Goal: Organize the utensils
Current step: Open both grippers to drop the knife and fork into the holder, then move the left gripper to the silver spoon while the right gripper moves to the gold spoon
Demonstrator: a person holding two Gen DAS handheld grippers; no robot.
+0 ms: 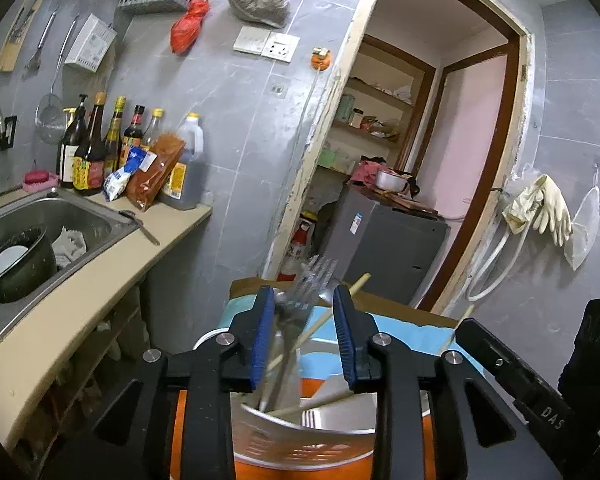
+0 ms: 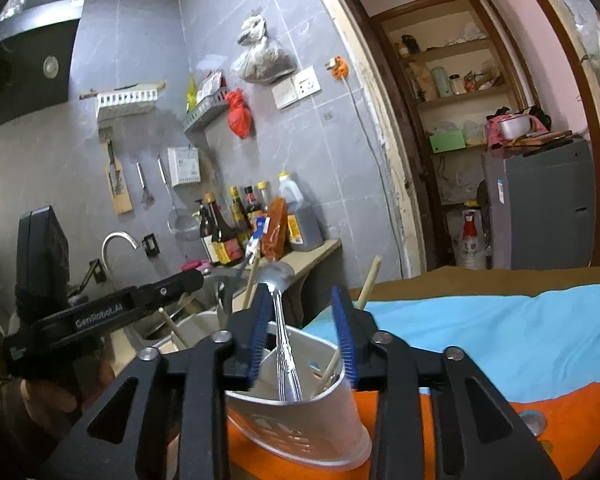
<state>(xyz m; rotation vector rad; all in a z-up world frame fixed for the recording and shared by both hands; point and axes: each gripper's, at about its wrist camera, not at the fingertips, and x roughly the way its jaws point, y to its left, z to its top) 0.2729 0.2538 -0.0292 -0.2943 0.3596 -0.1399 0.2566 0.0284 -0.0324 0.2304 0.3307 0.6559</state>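
Left gripper (image 1: 303, 334) hovering over utensil holder (image 1: 300, 436), jaws apart, pads gripping nothing; forks (image 1: 300, 300) and chopstick (image 1: 320, 322) standing between blue pads, blurred, contact unclear. Right gripper (image 2: 304, 332) also gaping, hanging above same holder; spoon (image 2: 278, 300) standing upright between its fingers, nearer left pad, seemingly free. Holder sitting on orange-and-blue cloth (image 2: 520, 340), right of sink (image 1: 72, 216).

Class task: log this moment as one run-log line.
left gripper: open around forks | right gripper: open, spoon between | holder: on cloth
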